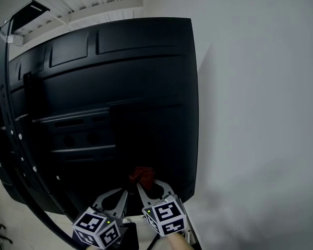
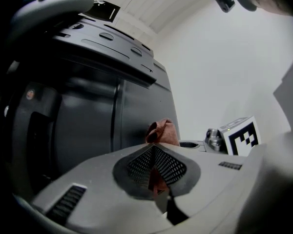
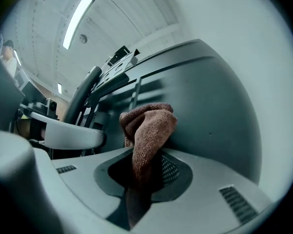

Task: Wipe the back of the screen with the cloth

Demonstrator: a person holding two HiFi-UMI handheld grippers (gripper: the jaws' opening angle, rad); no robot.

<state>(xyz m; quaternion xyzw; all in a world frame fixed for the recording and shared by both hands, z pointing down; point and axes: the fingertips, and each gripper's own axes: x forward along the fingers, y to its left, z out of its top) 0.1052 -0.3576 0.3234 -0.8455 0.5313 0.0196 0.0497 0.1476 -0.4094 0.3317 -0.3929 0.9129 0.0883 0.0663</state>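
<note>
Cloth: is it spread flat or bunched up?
Bunched up. The right gripper view shows the cloth as a wadded lump pinched in the right gripper, whose jaws are shut on it, its top against the screen back.

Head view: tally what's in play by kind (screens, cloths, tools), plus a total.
screen: 1
cloth: 1
tools: 2, the left tool and the right tool, both shut on the cloth
total: 4

The right gripper (image 1: pixel 155 187) holds the cloth (image 1: pixel 142 174) low against the screen (image 1: pixel 120 87)'s black back.
</note>
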